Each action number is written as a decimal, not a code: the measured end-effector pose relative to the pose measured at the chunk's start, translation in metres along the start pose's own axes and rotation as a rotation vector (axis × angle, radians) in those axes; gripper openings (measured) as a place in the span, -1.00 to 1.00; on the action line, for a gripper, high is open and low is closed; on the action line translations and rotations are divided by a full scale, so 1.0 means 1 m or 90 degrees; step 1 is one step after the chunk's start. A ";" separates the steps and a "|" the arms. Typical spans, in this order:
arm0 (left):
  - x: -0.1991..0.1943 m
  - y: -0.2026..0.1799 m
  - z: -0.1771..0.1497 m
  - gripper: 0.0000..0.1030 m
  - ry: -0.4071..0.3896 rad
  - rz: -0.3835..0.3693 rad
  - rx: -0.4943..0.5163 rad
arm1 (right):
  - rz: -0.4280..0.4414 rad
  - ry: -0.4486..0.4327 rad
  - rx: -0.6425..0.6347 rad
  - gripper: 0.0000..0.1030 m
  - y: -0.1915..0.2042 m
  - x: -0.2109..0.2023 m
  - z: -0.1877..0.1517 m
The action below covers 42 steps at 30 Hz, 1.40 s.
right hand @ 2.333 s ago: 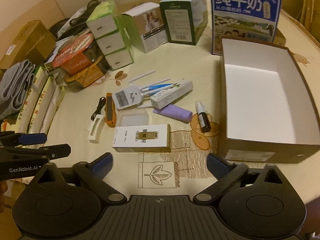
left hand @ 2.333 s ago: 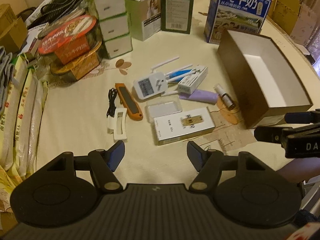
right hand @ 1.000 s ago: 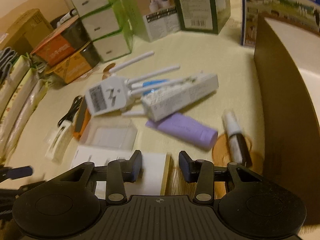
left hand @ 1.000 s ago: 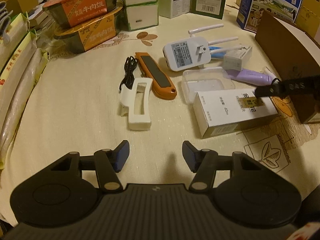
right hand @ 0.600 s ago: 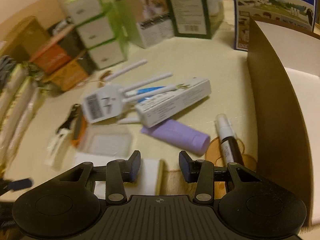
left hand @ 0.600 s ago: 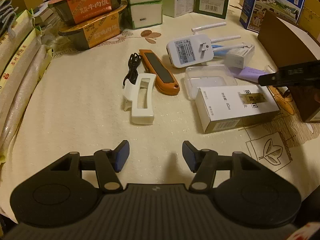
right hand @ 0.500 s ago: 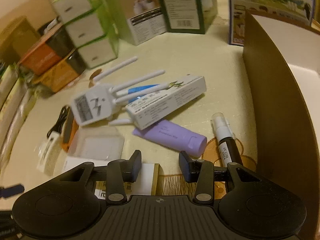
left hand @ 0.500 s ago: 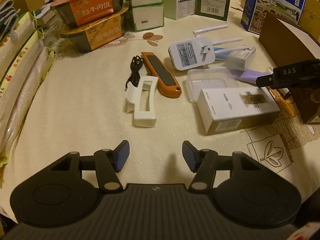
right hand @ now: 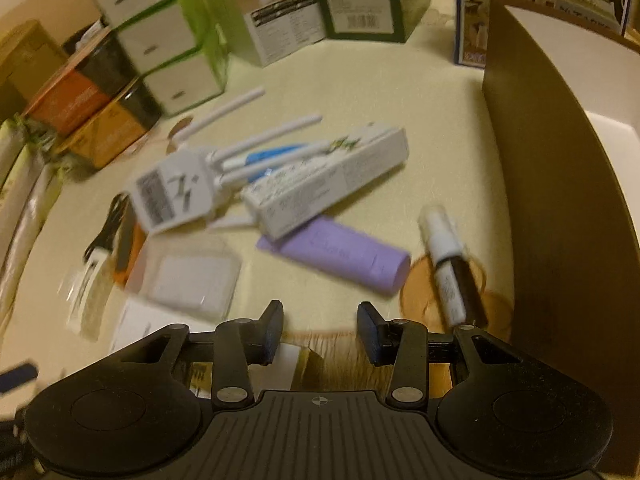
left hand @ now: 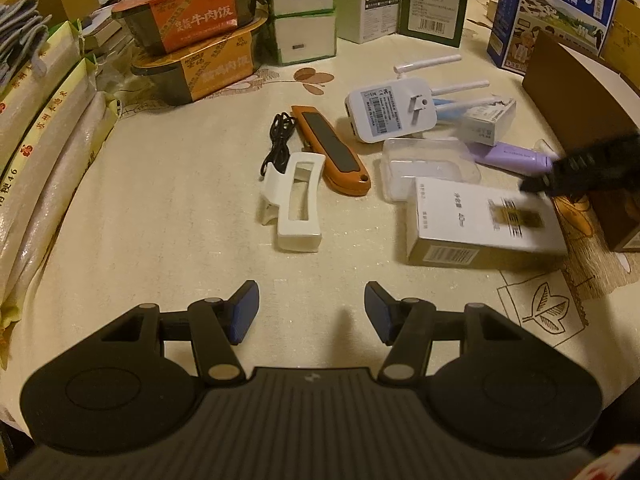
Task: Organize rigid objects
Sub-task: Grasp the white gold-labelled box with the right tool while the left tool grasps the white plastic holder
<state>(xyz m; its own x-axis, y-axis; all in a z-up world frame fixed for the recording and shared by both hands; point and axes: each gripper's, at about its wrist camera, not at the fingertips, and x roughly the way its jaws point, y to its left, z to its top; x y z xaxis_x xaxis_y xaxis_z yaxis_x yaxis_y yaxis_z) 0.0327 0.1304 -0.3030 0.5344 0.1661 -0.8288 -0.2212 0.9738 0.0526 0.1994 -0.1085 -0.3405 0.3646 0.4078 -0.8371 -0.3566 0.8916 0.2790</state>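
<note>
On the cream cloth-covered tabletop [left hand: 168, 208] the small things lie in a loose cluster just beside the brown cardboard box with a white inside [right hand: 560, 184], which stands at the right of both views; take that box as the landmark. Nearest its wall lies the small spray bottle with a white cap and dark body [right hand: 450, 266], long axis running roughly along the wall, cap pointing away from the camera. One step further from the box is the lilac plastic tube [right hand: 340, 254], lying slantwise, its round end turned toward the box; over its flat end rests the long white carton [right hand: 324, 184], which also slants up toward the box. Beyond that, the white plug-in router with thin antennas [left hand: 390, 114] has its antennas aimed at the box (a blue object shows among them). Further out are the clear plastic case [left hand: 428, 168], the flat white rectangular box with a gold label [left hand: 480, 220], the orange utility knife [left hand: 330, 148], the white plastic holder [left hand: 296, 208] and a coiled black cable [left hand: 278, 142].

The left gripper [left hand: 311, 306] hovers over bare cloth, jaws wide and empty; the right gripper [right hand: 319, 326] hangs low just short of the lilac tube, jaws narrower, nothing between them.
</note>
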 end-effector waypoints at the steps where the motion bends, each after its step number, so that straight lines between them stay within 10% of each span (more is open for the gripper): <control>1: 0.000 0.001 0.000 0.06 0.000 0.001 -0.002 | 0.005 0.007 0.002 -0.24 0.000 -0.004 -0.007; 8: 0.000 0.007 -0.002 0.06 0.002 0.000 -0.012 | 0.092 -0.041 -0.042 -0.19 0.016 -0.049 -0.050; 12: 0.000 0.007 -0.002 0.06 0.002 -0.002 -0.015 | 0.101 -0.062 -0.113 0.42 0.042 -0.050 -0.050; 28: 0.009 0.014 0.004 0.06 0.002 -0.006 -0.013 | 0.047 -0.010 -0.282 0.16 0.103 0.006 -0.050; 42: 0.035 0.014 0.040 0.06 -0.024 -0.015 0.027 | 0.038 -0.092 -0.167 0.09 0.073 -0.039 -0.036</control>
<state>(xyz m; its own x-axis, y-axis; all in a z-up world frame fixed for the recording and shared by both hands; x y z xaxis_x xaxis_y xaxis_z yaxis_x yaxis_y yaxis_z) 0.0807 0.1565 -0.3089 0.5694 0.1473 -0.8088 -0.1735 0.9832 0.0569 0.1282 -0.0666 -0.3048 0.4479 0.4986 -0.7421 -0.5845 0.7914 0.1789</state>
